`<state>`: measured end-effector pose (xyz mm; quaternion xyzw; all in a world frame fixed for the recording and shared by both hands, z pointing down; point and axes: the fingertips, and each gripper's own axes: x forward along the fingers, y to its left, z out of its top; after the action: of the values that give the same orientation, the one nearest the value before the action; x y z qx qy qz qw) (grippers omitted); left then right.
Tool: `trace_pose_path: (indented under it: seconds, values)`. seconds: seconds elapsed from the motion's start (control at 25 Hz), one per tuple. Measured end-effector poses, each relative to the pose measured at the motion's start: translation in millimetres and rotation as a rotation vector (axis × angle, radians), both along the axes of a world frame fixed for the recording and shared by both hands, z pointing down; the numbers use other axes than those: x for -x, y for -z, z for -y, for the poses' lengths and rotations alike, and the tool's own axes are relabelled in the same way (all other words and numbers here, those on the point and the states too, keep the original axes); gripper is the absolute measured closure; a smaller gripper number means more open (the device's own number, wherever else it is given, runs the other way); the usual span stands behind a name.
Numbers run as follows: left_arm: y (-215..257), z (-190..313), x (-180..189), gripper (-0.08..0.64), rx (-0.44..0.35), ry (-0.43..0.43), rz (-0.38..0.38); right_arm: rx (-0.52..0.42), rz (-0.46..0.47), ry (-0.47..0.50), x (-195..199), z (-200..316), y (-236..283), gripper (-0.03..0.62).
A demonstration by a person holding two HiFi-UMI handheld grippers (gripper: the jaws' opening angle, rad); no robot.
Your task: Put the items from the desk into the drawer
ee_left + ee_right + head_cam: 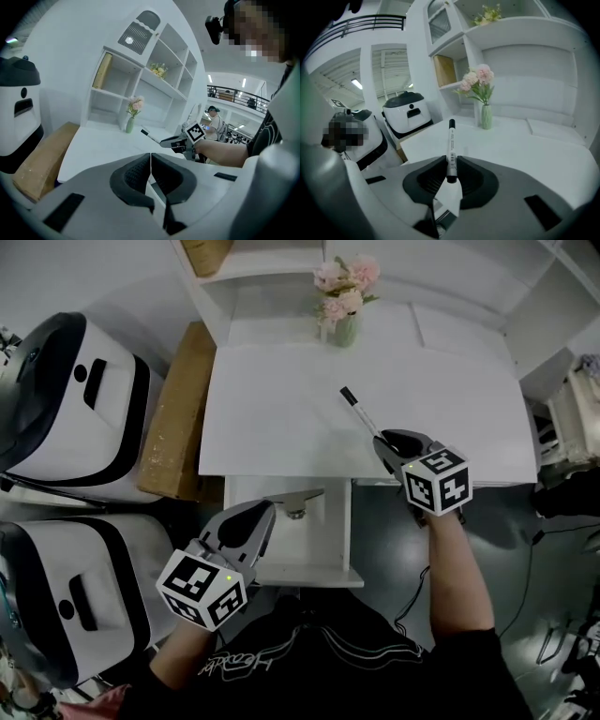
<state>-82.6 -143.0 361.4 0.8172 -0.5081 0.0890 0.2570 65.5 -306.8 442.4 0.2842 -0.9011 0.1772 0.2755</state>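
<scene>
Head view, right hand-held gripper (382, 442) clamps marker (359, 412) pointing away over desk (272, 399), left hand-held gripper (267, 508) clenched

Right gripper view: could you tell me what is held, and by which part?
The right gripper pinches the marker at its near end, opposite the black tip.

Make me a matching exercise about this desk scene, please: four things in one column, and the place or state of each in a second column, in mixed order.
Things
1. white marker pen with a black cap
2. green vase of pink flowers
3. white drawer
4. left gripper

Places or states
A. stands at the back of the white desk
B. pulled open below the desk's front edge
C. fingers shut, nothing between them
D. clamped between the fingers of the right gripper

Pairs: 1-D, 2-A, 3-B, 4-C
</scene>
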Motion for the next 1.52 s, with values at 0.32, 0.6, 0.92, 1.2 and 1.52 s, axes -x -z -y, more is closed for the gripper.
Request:
trace_pose_path:
  seconds: [0.32, 0.6, 0.92, 1.2, 1.52]
  values:
    - [-5.7, -53.5, 35.4, 0.535, 0.005, 0.036, -0.006, 0.079, 0.116, 0.194, 66.4, -118.3, 4.0, 0.506]
    - [-33.7, -76.0, 67.4, 0.535, 0.055, 0.092, -0.010, 0.132, 0.028, 0.387, 114.0, -182.1, -56.2, 0.506]
    - [-61.2, -77.8, 94.4, 0.536, 0.114, 0.179, -0.021, 0.215, -0.198, 0.624, 134.9, -225.8, -170.0, 0.505]
    - [-78.2, -74.6, 120.0, 0.537, 0.167, 0.257, -0.022, 0.267, -0.399, 0.720, 137.6, -239.2, -262.0, 0.505]
    - [-92.7, -67.9, 126.6, 0.537, 0.209, 0.276, -0.010, 0.200, -0.540, 0.805, 134.4, -236.0, -305.2, 0.471]
